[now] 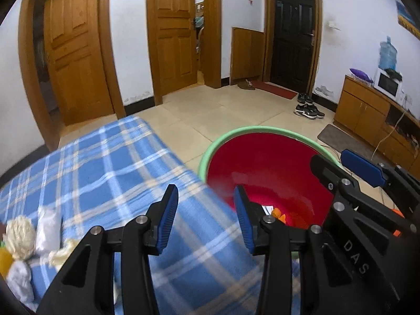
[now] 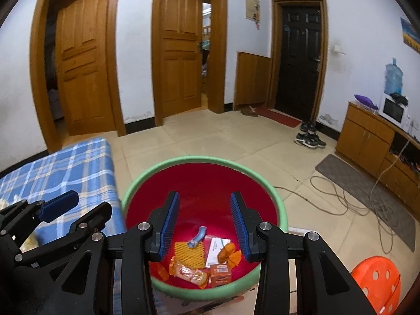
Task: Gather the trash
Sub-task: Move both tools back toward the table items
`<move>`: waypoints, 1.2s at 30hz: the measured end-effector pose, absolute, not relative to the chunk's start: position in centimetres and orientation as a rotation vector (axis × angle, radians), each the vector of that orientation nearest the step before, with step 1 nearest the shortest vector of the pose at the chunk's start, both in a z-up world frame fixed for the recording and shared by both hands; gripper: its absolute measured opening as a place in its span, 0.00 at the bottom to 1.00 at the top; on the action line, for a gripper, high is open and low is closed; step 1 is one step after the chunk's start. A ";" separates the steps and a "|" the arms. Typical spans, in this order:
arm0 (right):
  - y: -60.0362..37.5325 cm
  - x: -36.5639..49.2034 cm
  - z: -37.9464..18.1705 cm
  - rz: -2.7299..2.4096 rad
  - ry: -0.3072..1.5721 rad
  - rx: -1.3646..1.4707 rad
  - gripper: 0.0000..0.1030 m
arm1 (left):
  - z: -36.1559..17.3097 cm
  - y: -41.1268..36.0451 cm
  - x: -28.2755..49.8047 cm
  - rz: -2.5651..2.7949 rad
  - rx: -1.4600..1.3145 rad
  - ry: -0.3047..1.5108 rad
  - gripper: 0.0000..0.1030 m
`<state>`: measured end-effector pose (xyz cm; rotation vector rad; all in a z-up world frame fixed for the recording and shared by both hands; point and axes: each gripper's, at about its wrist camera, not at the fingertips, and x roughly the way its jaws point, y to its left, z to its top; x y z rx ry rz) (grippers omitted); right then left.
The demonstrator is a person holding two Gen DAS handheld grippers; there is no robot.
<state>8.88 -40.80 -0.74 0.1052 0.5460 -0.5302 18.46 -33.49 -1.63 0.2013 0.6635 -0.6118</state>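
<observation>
Right gripper [image 2: 204, 223] spread apart, empty, above the red bin [image 2: 204, 183] holding wrappers [image 2: 189, 256], left gripper [image 1: 206, 219] spread apart over the plaid-covered desk [image 1: 105, 162] beside the bin, crumpled tissues [image 1: 21, 236] on the desk, left of the bin

Even, bright indoor light, strong fisheye bending with dark corners, slight motion blur

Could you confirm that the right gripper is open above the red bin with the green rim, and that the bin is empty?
Not quite: the bin is not empty. The right wrist view shows wrappers and a small box at its bottom. The right gripper is indeed open above it.
</observation>
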 end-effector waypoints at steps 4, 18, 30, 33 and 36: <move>-39.0 8.9 -0.2 -0.480 0.554 0.087 0.42 | -1.4 -30.9 18.2 -0.568 0.196 0.661 0.48; -30.2 11.7 -0.9 -0.260 0.599 0.097 0.47 | -1.4 -19.0 17.9 -0.350 0.167 0.676 0.54; -25.2 13.3 -1.6 -0.103 0.656 0.129 0.56 | -1.0 -8.7 16.1 -0.233 0.062 0.641 0.54; -24.1 14.1 -2.0 -0.103 0.676 0.115 0.56 | -0.6 -6.5 16.0 -0.230 0.000 0.627 0.54; -23.4 14.9 -2.5 -0.119 0.694 0.093 0.57 | -0.3 -4.5 16.6 -0.235 -0.037 0.621 0.57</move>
